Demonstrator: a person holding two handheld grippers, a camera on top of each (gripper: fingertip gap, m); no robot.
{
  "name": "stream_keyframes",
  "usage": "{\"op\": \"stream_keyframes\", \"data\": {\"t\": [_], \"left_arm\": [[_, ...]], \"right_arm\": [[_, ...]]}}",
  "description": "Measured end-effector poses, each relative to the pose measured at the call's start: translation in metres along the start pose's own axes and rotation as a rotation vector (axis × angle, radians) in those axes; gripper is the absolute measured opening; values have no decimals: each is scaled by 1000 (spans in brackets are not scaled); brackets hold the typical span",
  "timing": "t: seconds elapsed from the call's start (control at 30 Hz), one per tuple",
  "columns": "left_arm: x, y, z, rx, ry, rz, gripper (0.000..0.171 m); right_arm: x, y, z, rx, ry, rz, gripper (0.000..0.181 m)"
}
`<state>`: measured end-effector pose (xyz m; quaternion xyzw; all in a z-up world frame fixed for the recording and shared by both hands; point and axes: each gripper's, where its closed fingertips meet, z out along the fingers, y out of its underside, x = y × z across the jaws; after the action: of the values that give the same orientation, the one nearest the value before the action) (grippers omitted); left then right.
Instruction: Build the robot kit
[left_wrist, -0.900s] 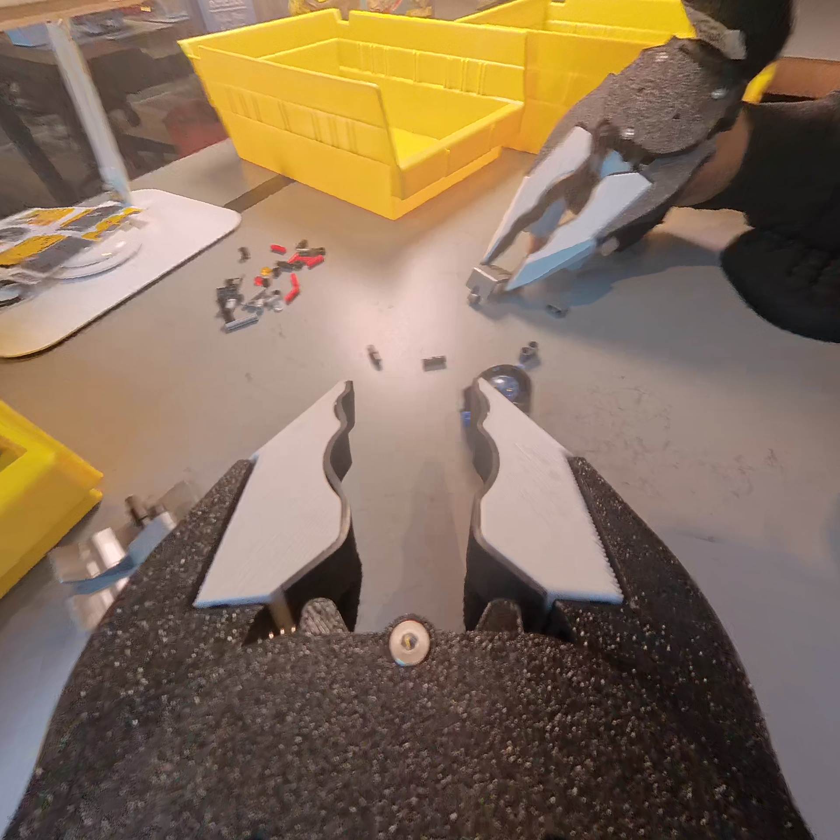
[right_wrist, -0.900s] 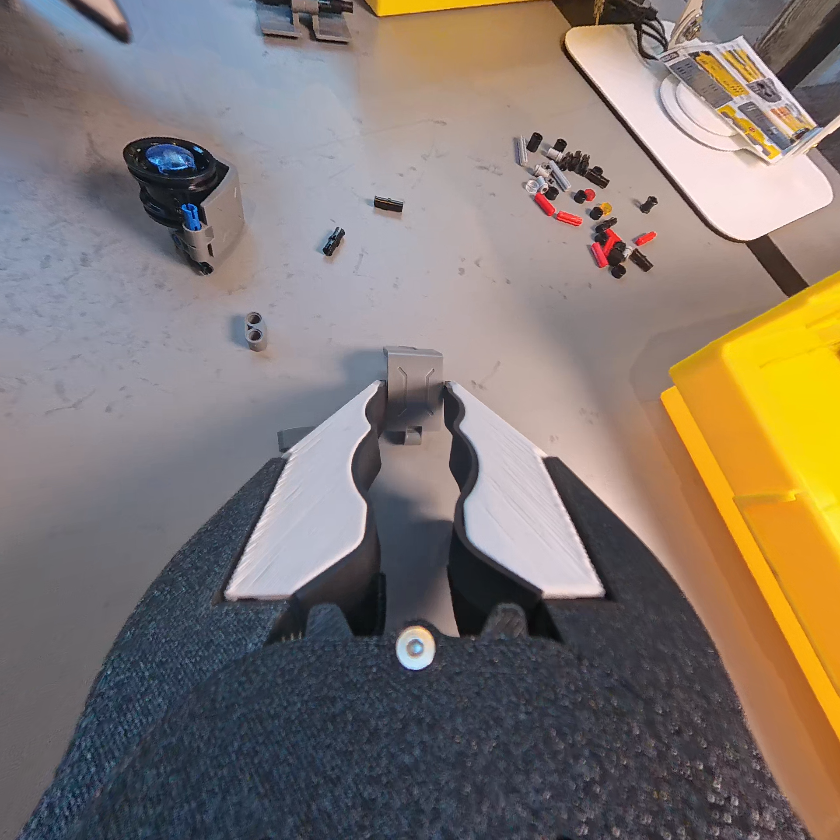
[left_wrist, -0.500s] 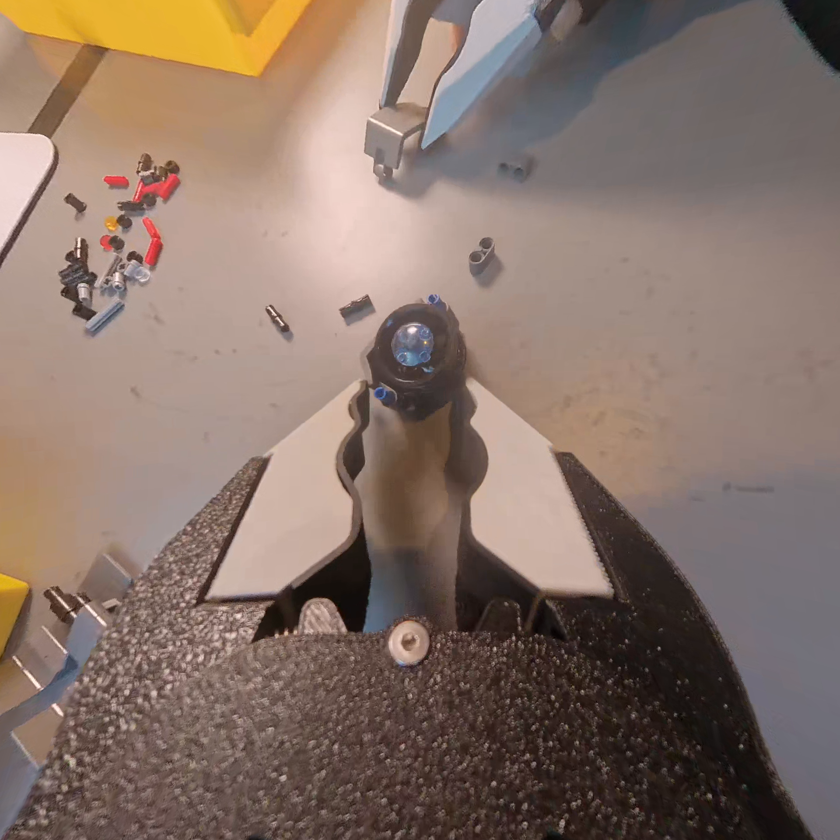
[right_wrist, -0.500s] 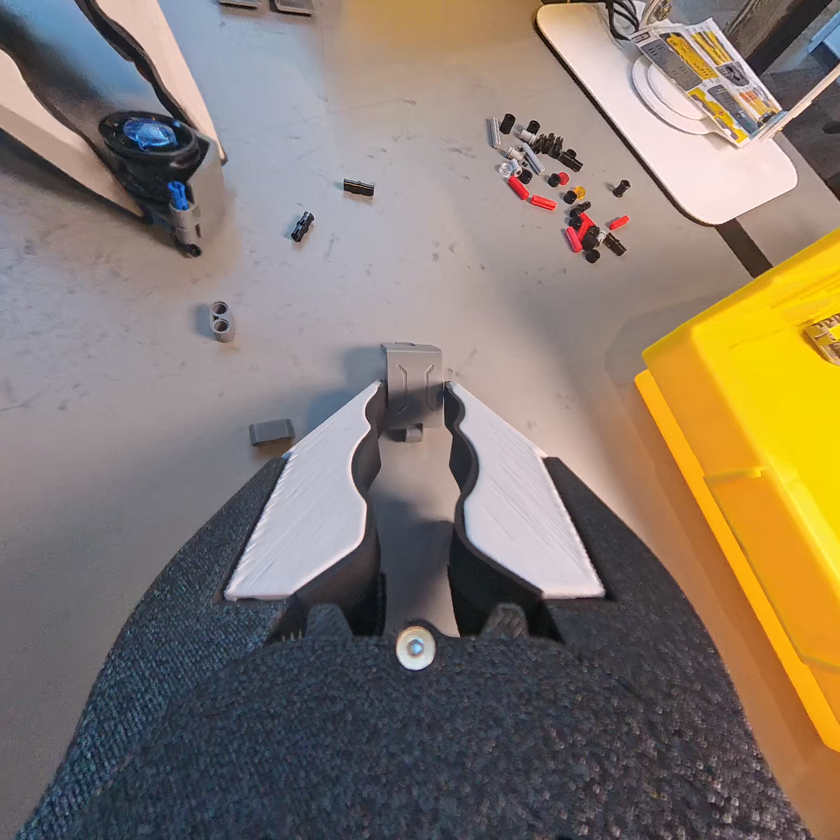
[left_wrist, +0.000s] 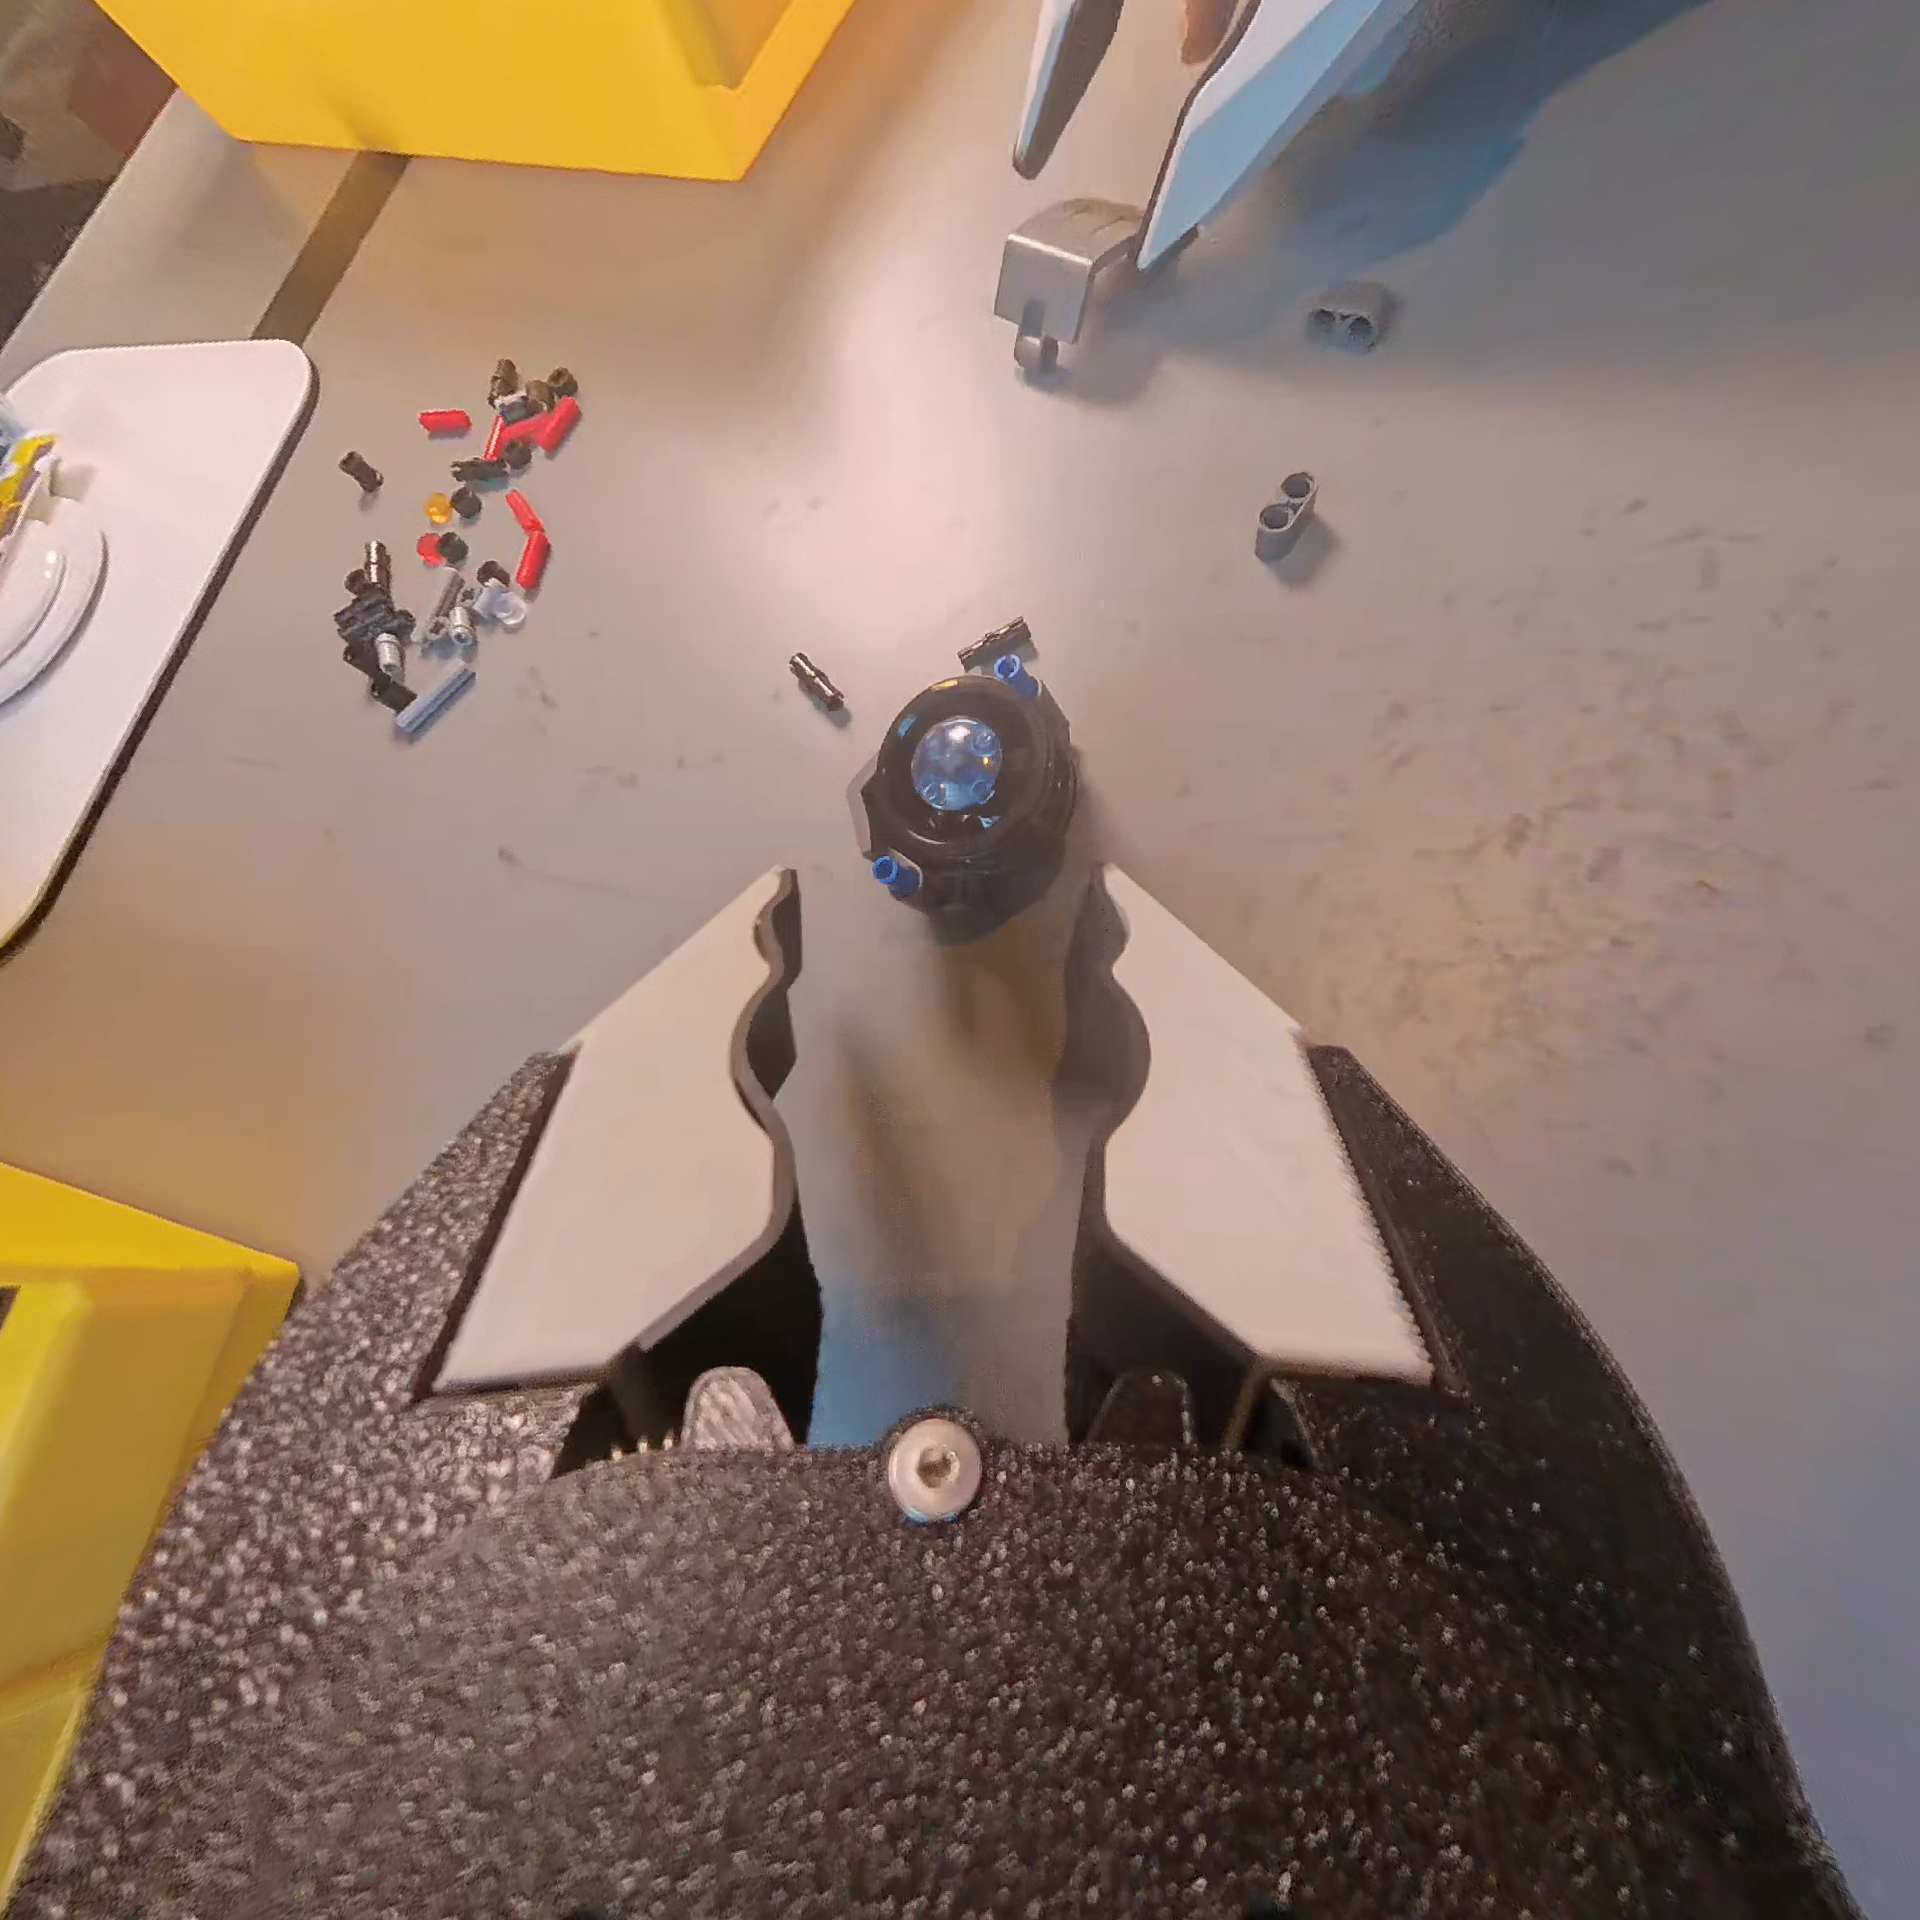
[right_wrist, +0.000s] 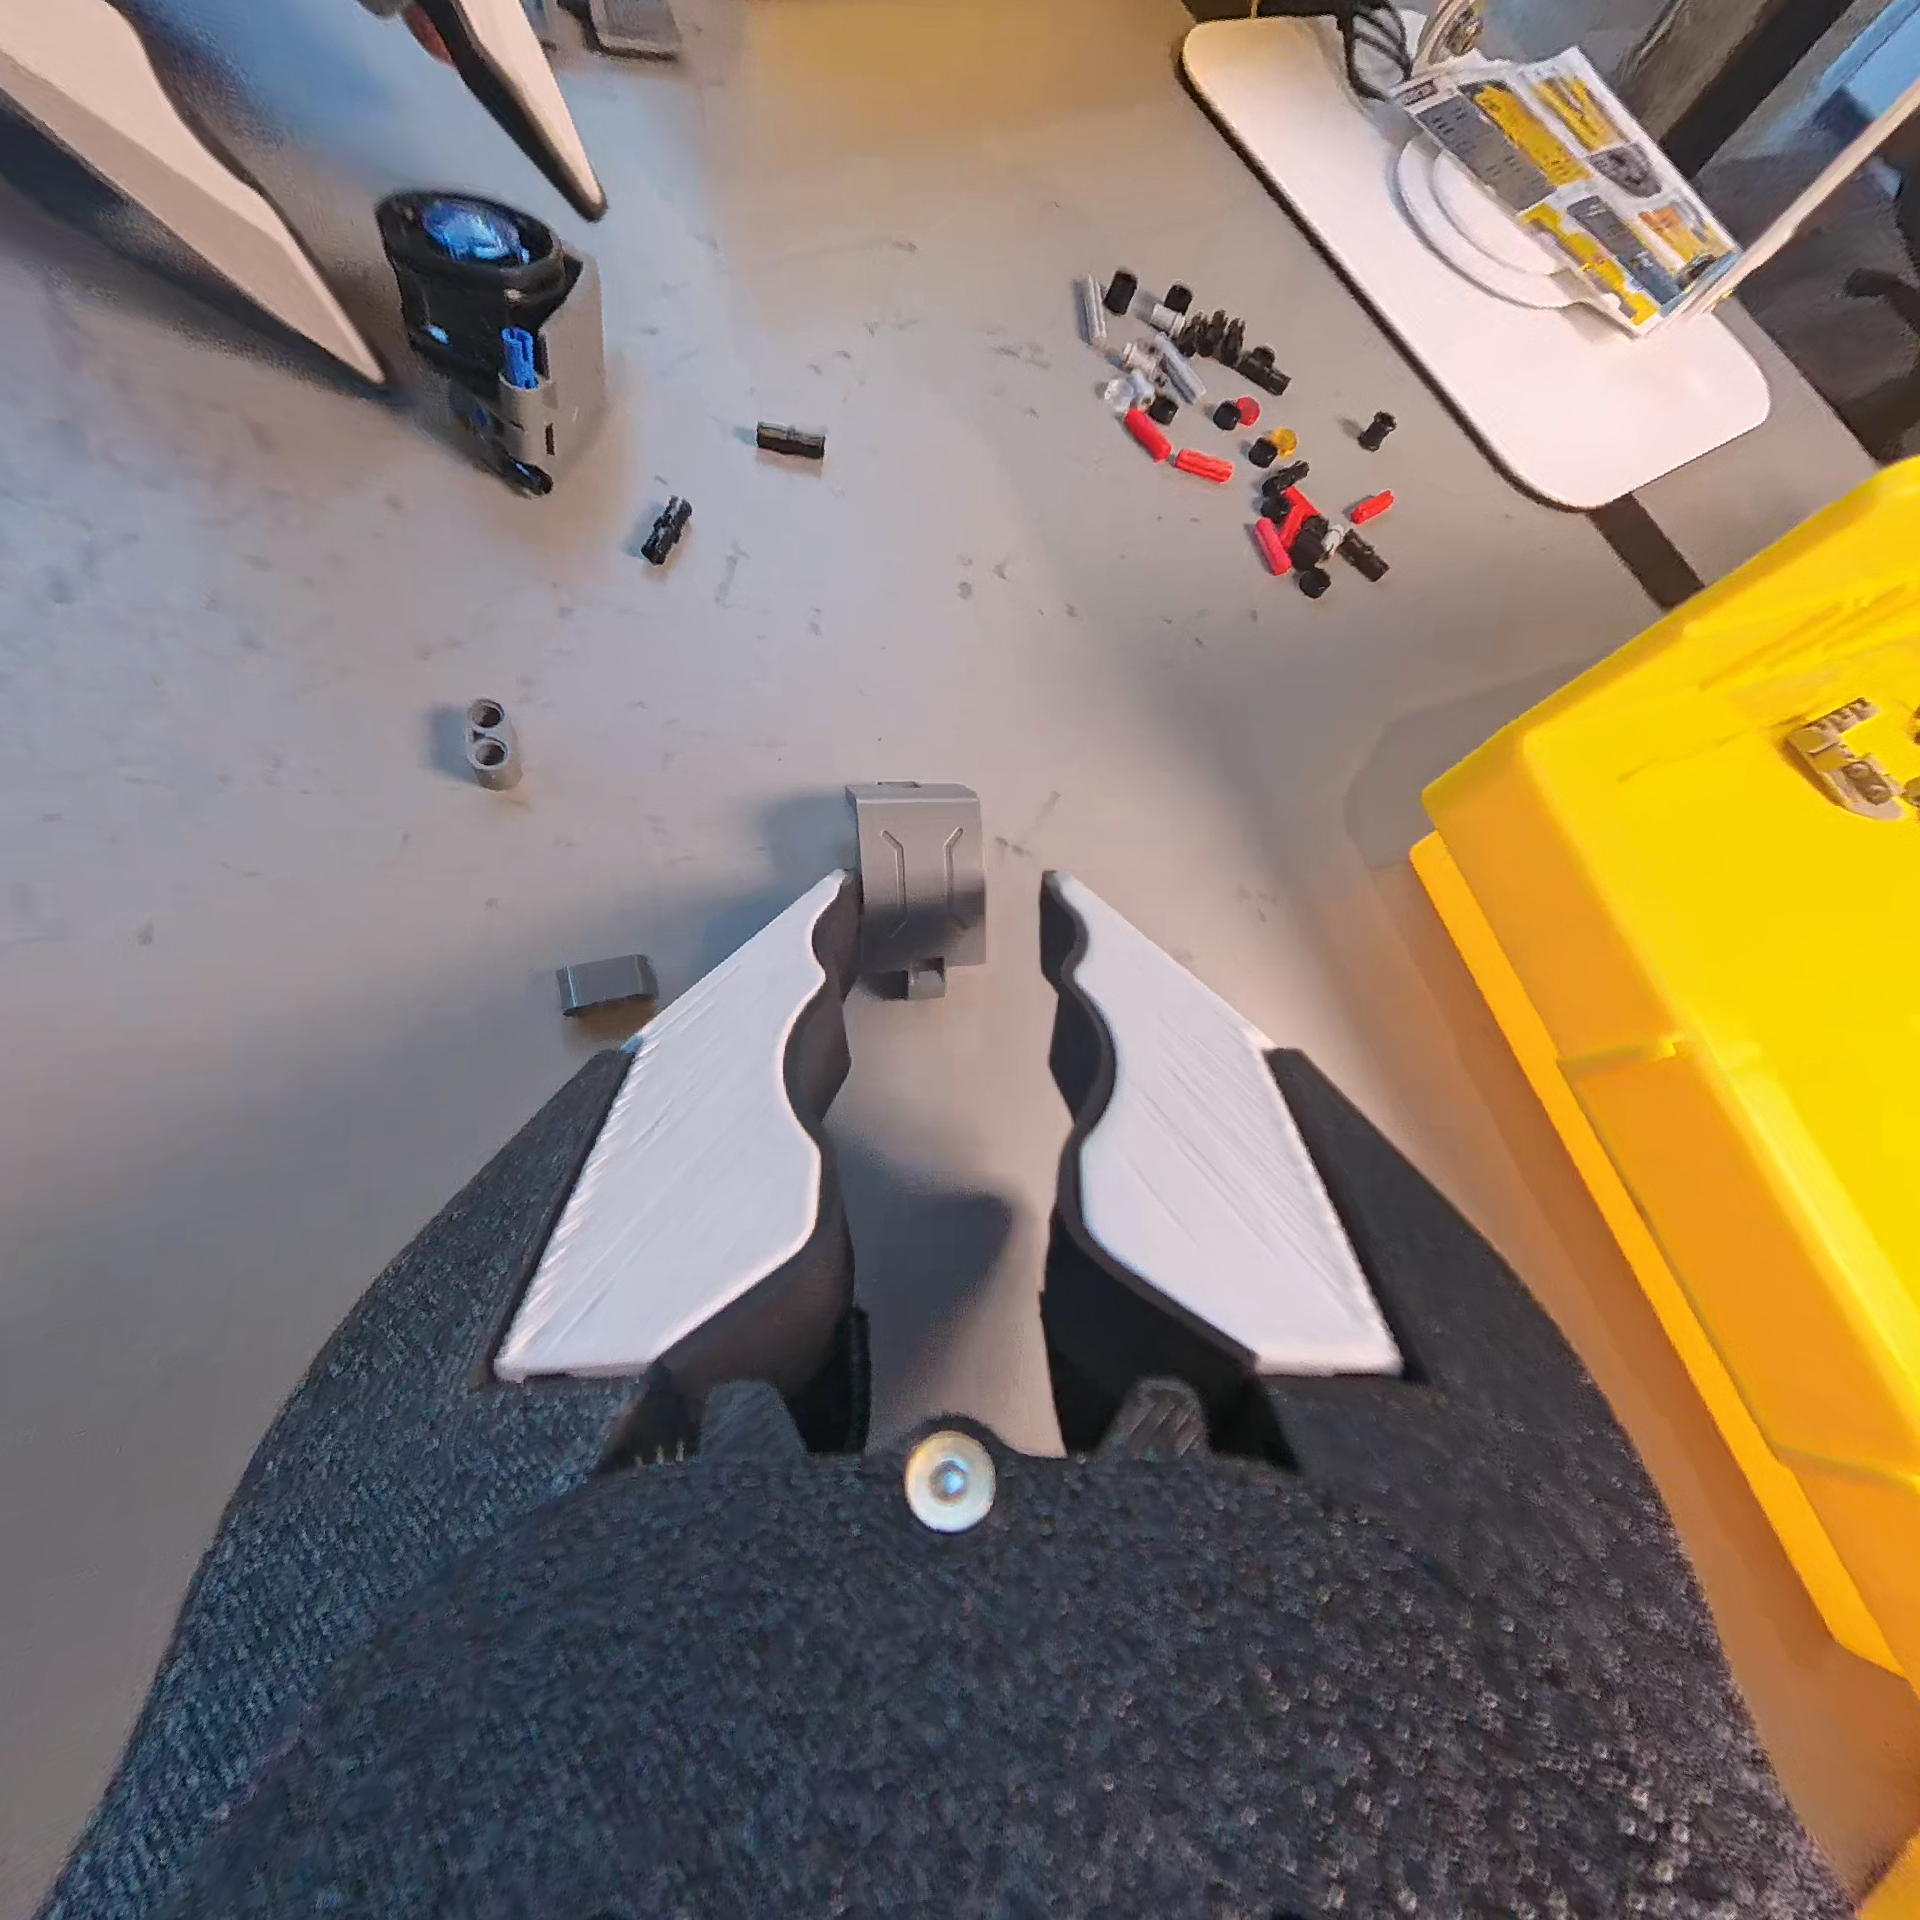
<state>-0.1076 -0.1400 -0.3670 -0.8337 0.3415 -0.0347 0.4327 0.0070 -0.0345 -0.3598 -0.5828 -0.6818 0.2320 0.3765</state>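
A black round assembly with a blue lens (left_wrist: 961, 800) stands on the grey table (left_wrist: 1455, 831), just at the tips of my left gripper (left_wrist: 945, 883), which is open around its near side. It also shows in the right wrist view (right_wrist: 488, 322), between the left gripper's fingers (right_wrist: 187, 197). My right gripper (right_wrist: 943, 883) is open. A grey curved piece (right_wrist: 920, 883) sits on the table between its tips, against the left finger. The grey piece also shows in the left wrist view (left_wrist: 1060, 270), under the right gripper's fingers (left_wrist: 1195, 177).
Nearby lie a grey two-hole connector (right_wrist: 490, 743), a small grey piece (right_wrist: 606, 982), two black pins (right_wrist: 665, 530) and a pile of small red, black and grey parts (right_wrist: 1236, 436). Yellow bins (right_wrist: 1714, 987) (left_wrist: 468, 83) and a white board with a booklet (right_wrist: 1455, 260) border the table. There is about 15 cm between the tips of the two grippers.
My left gripper came forward and down over the black assembly, which now sits at its open tips. My right gripper opened and let go of the grey curved piece.
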Motion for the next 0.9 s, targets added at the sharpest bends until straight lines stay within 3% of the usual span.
{"op": "stream_keyframes", "data": {"t": [0.17, 0.23, 0.4, 0.47, 0.53, 0.63, 0.77, 0.9], "left_arm": [[1, -22, -28, 151, -11, -114, 54], [3, -24, -34, 172, -24, -133, 52], [14, -30, -30, 164, -26, -86, 51], [20, -31, -28, 168, -9, -82, 50], [26, -34, -27, 179, 9, -80, 47], [39, -49, -31, 238, 65, -92, 44], [61, -71, -39, 341, 191, -132, 39], [70, -75, -43, 357, 149, 12, 29]], "right_arm": [[-7, -37, -36, 192, -107, 0, 38], [-21, -29, -36, 147, -180, -21, 37], [-4, -8, -2, 21, -56, -34, 37], [-6, 0, 9, -36, -77, -40, 23], [-22, -15, 4, 19, -197, 54, 22], [-57, -70, -24, 252, -504, 335, 23], [-110, -82, -26, 239, -758, 441, 23], [-133, -101, -26, 273, -854, 516, 23]]}}
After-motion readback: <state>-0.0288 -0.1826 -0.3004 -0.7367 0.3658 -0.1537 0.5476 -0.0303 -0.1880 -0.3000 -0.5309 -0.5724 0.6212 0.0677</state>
